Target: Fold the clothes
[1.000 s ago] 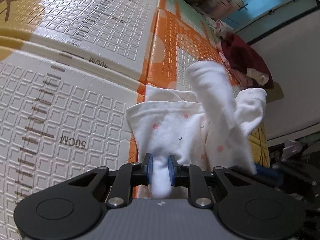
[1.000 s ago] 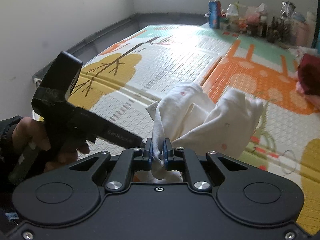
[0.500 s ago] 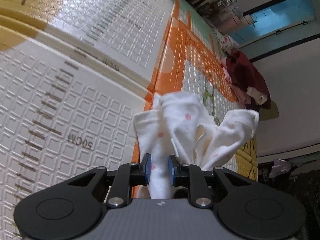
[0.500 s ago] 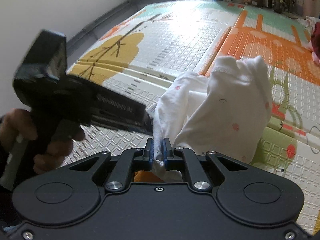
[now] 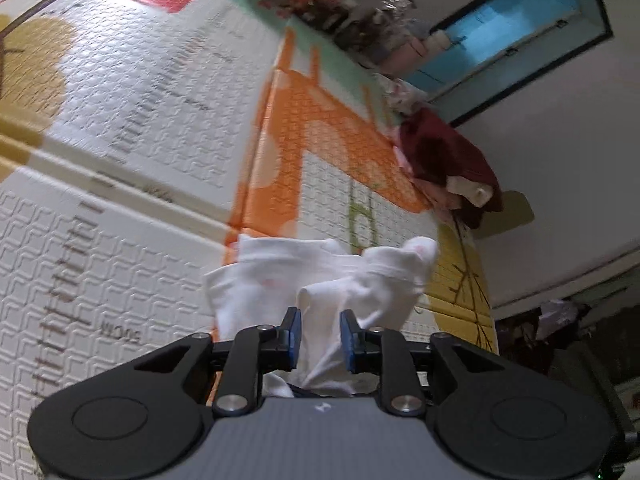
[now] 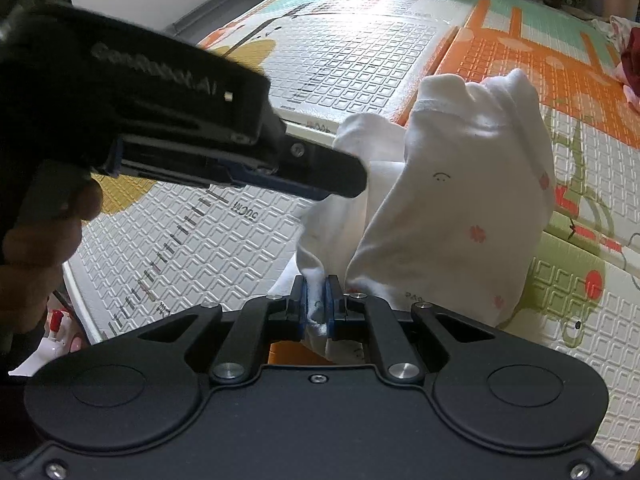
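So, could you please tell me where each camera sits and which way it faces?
Left wrist: on the left gripper, looking along its fingers over the white garment and play mat toward a dark red clothes pile.
Right wrist: on the right gripper, facing the same garment, with the left gripper and holding hand visible.
Shared: garment, mat.
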The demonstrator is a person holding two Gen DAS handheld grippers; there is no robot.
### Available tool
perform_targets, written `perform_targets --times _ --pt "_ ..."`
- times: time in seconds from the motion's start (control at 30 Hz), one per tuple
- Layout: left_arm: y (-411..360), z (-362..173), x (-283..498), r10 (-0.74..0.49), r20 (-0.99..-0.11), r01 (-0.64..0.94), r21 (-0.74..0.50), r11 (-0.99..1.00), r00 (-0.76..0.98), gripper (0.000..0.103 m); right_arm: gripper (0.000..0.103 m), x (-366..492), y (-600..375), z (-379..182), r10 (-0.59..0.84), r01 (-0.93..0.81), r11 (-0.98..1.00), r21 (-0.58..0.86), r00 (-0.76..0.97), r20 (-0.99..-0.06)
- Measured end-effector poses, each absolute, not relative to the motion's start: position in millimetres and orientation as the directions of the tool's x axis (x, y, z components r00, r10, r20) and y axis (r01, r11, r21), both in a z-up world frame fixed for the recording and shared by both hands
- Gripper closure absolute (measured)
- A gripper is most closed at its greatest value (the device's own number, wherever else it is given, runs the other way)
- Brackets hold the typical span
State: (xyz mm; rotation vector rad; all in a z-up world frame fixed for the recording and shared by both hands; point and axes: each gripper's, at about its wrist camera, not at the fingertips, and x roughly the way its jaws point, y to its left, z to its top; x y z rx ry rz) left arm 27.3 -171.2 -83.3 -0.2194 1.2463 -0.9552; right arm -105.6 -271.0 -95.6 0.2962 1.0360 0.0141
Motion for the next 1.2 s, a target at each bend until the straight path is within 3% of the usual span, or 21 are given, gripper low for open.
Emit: perform_targets --times 0.2,0.4,0.53,0.6,0.73,0.9,1.0,1.2 --pt "-183 -108 35 -0.655 -0.755 0.467 -0.582 0.666 -0.008 0.077 0.092 -109 -275 -91 0.151 0.154 0.950 0.272 0.535 -0.831" --pt "-185 -123 40 -0.631 -0.776 0.443 -0.574 0.689 -0.024 0.078 0.079 -122 -283 -77 0.180 0.176 0.926 0.333 0.571 -0.801" --pt "-184 -125 42 -0.620 -0.785 0.443 -0.564 0.696 -0.026 0.079 0.063 -135 -293 -57 0.146 0.205 0.919 0.335 0.615 -0.775" --pt "-184 -125 42 -0.618 -0.786 0.442 -0.563 0.698 -0.026 0.079 0.060 -145 -298 -44 0.104 0.235 0.916 0.325 0.642 -0.759" --pt "-184 -125 41 -0.617 -0.787 0.445 -0.561 0.698 -0.025 0.079 0.042 -153 -316 -26 -0.022 0.331 0.902 0.275 0.674 -0.738" --pt "-183 -124 41 -0.614 -0.789 0.447 -0.558 0.700 -0.023 0.079 0.040 -135 -332 -18 -0.150 0.422 0.889 0.179 0.637 -0.756" --pt "-183 -123 40 -0.613 -0.790 0.447 -0.556 0.701 -0.021 0.079 0.036 -118 -332 -20 -0.187 0.439 0.888 0.133 0.611 -0.769" --pt "-183 -123 39 -0.615 -0.788 0.447 -0.558 0.700 -0.020 0.079 0.038 -89 -322 -33 -0.211 0.458 0.885 0.083 0.554 -0.805"
